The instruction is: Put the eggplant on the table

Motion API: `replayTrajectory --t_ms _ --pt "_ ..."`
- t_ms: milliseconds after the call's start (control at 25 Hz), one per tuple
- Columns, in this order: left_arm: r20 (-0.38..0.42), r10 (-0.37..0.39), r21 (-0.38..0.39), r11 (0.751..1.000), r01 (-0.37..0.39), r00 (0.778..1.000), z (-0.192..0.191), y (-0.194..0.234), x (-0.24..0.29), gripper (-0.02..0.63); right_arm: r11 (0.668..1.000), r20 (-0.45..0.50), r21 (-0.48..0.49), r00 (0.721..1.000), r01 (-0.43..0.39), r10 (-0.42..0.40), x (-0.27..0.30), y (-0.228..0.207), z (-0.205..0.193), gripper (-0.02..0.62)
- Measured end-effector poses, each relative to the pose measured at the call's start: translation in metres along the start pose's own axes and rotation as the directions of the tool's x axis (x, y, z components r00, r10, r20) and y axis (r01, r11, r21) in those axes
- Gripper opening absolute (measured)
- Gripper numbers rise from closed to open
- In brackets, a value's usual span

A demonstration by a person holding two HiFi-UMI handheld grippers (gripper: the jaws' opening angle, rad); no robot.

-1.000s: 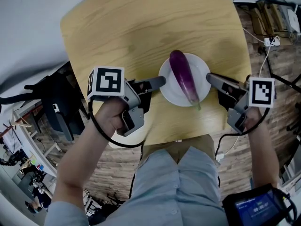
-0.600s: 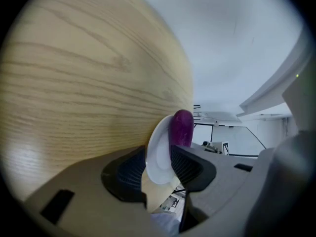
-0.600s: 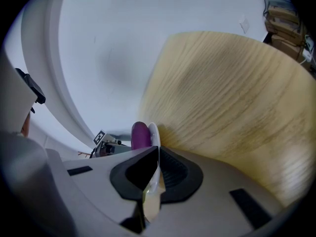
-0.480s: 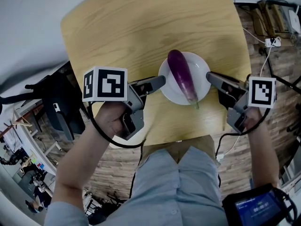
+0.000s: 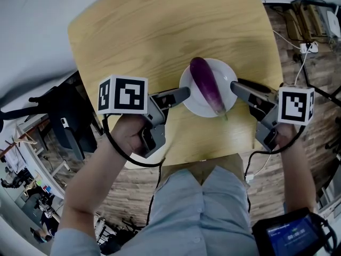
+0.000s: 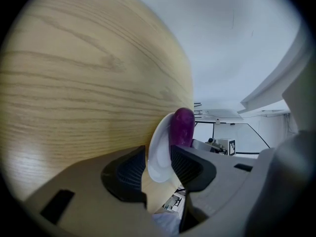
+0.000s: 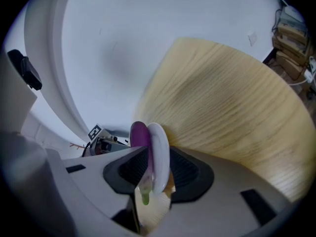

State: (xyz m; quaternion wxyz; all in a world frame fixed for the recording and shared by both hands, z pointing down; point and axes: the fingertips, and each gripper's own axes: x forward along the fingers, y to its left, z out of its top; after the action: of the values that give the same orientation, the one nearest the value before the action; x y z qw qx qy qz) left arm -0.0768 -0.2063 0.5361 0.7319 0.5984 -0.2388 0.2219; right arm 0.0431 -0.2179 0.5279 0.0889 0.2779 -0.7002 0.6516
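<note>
Table [image 5: 160, 31]: light wood.
Your left gripper [image 5: 182, 94]: jaws stood wide apart, the left rim of the plate [image 5: 229, 74] between them.
Your right gripper [image 5: 235, 86]: jaws were opening, the right rim and the stem end of the eggplant [image 5: 205, 83] between them.
Plate: white, near your table edge.
Eggplant: purple, lay on the plate.

Eggplant [image 5: 206, 84] lies on plate [image 5: 227, 77]; plate stands on bench [image 5: 160, 31] near its front edge (stem end toward the person).
</note>
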Motion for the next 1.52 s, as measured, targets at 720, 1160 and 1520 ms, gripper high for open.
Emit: replayTrajectory --t_ms 720,1160,1520 --pt "0.078 0.045 0.139 0.989 -0.055 0.996 0.006 -0.021 -0.012 0.143 0.942 0.006 -0.283 0.983 0.178 -0.184 -0.016 -0.002 0.009 0.144" --pt "0.36 0.043 0.282 0.947 -0.152 0.932 -0.001 -0.056 -0.053 0.143 0.899 0.117 -0.366 0.97 0.242 -0.213 -0.049 0.02 0.014 0.118" --pt "0.678 -0.108 0.525 0.764 -0.376 0.727 -0.032 -0.155 -0.135 0.118 0.737 0.419 -0.597 0.906 0.318 -0.051 -0.111 0.156 0.021 0.005"
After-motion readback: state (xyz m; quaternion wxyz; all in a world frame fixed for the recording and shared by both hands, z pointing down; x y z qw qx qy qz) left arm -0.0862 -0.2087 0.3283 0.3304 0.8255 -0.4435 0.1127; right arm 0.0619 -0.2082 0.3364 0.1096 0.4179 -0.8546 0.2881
